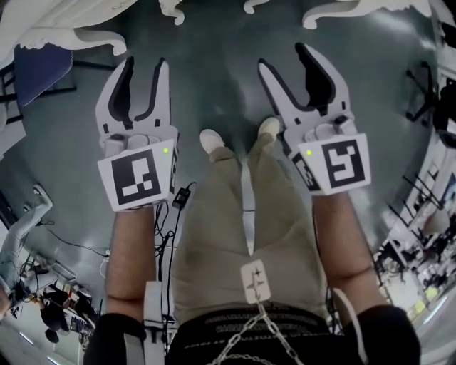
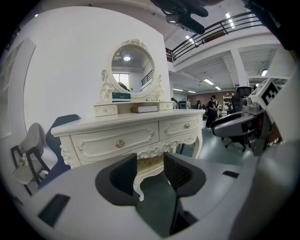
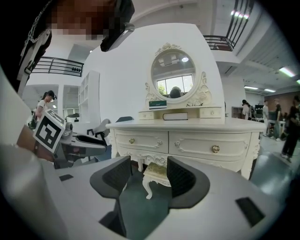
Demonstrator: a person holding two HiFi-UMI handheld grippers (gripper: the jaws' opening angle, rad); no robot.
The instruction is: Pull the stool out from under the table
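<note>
A small white stool [image 3: 156, 171] with a pale cushion and carved legs stands tucked under a white dressing table [image 3: 197, 140]. In the left gripper view the stool [image 2: 139, 186] shows between the jaws, below the table's drawers [image 2: 136, 136]. Both grippers are held in the air well short of it. My left gripper [image 1: 146, 68] is open and holds nothing. My right gripper [image 1: 285, 60] is open too, with empty jaws. In the head view only carved white feet [image 1: 171, 8] show at the top edge.
An oval mirror [image 3: 176, 70] tops the table. A blue chair [image 1: 39, 71] stands at the left, with a grey chair [image 2: 30, 145] near it. A cable and charger [image 1: 182, 196] lie on the dark floor by the person's shoes [image 1: 211, 140]. People stand far behind.
</note>
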